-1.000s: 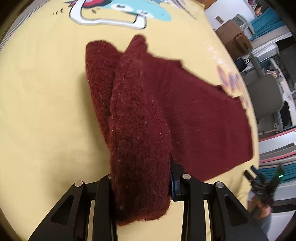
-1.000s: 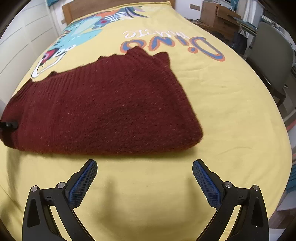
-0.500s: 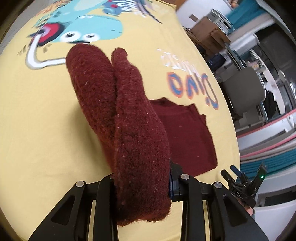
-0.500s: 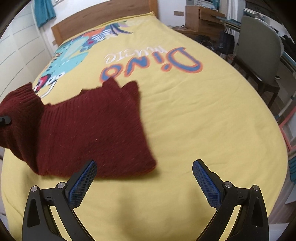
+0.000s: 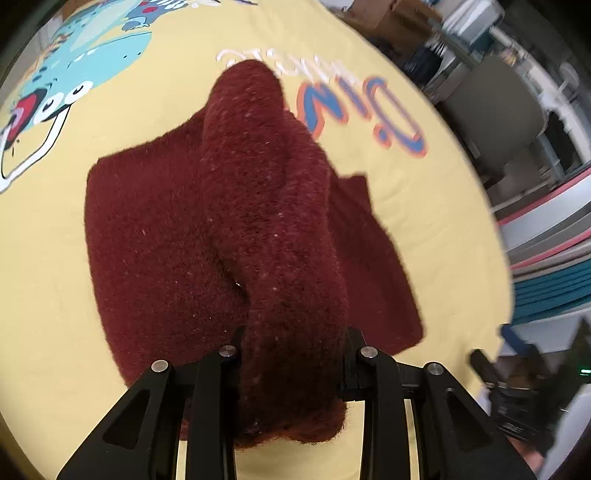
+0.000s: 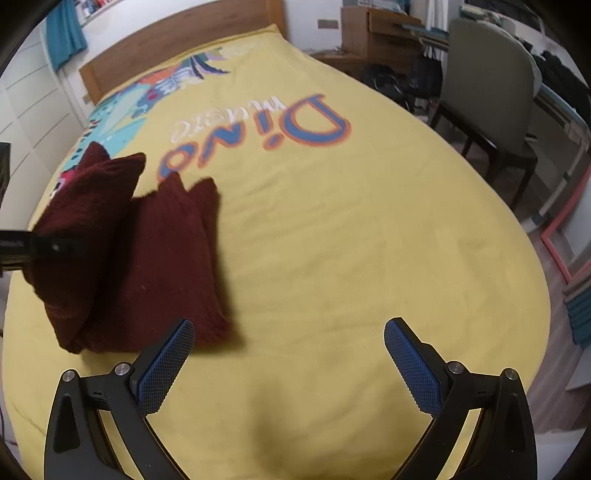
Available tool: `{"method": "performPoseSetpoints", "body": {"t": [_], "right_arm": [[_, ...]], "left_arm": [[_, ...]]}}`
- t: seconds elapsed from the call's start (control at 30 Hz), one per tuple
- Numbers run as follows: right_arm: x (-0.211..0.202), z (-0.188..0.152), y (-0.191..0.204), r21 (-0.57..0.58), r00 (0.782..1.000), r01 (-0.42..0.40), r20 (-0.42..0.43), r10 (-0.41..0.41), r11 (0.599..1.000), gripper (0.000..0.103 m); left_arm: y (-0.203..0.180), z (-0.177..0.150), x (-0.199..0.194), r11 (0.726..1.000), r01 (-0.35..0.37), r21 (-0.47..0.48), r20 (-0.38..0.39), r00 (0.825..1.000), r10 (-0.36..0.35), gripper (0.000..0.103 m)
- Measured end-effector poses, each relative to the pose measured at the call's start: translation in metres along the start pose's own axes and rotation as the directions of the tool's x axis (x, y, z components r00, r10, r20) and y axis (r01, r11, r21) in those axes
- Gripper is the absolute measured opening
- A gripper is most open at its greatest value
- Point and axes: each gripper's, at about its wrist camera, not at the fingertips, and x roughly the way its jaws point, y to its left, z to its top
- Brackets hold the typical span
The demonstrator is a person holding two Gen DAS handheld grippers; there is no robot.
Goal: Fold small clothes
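A yellow bedspread (image 6: pixel 332 258) printed with a turquoise cartoon dinosaur and the word "Dino" in blue and orange letters covers the wooden-framed bed, filling most of both views. A grey-green upholstered chair (image 6: pixel 491 92) with dark wooden legs stands beside the bed at the right of the right wrist view, with a brown wooden desk (image 6: pixel 376 33) behind it.

On the near left part of the bedspread lies a dark red, fuzzy knitted garment (image 6: pixel 155 266), partly doubled over itself: its lower layer rests flat on the cover while one thick fold rises from it.

The left gripper (image 5: pixel 291 354), black with two fingers, is clamped on that raised fold, the wool bunched between its jaws and spilling out behind them. It holds the fold up over the flat portion of the garment.

The right gripper (image 6: pixel 288 354), black with blue textured pads (image 6: pixel 410 365), hovers over bare bedspread just beside the garment's near corner, its jaws spread wide and holding nothing.
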Motion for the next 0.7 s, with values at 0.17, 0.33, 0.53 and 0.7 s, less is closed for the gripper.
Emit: {"method": "performPoseSetpoints", "body": {"t": [0.17,0.33,0.53,0.7], "right_arm": [[0.005,-0.013,-0.011,0.028,0.999,-0.011,-0.033,0.012,1.0,0.103],[0.01,-0.023,-0.017,0.048,0.998,-0.019,-0.053,0.022,0.999,0.103],[0.011,-0.026,-0.022,0.051,0.998,-0.02,-0.065,0.023,0.998,0.103],[0.01,-0.025,-0.024,0.054,0.997,-0.026,-0.067,0.029,0.998,0.103]], "left_arm": [[-0.013,-0.004,0.022,0.997,-0.08,0.003,-0.003,0.997,0.08,0.032],[-0.023,-0.004,0.028,0.989,-0.144,-0.016,0.006,0.989,0.144,0.045],[-0.023,-0.004,0.013,0.997,-0.069,-0.044,0.021,0.997,0.07,0.093],[-0.019,-0.005,-0.014,0.998,-0.05,-0.024,0.057,0.997,0.051,0.096]]}}
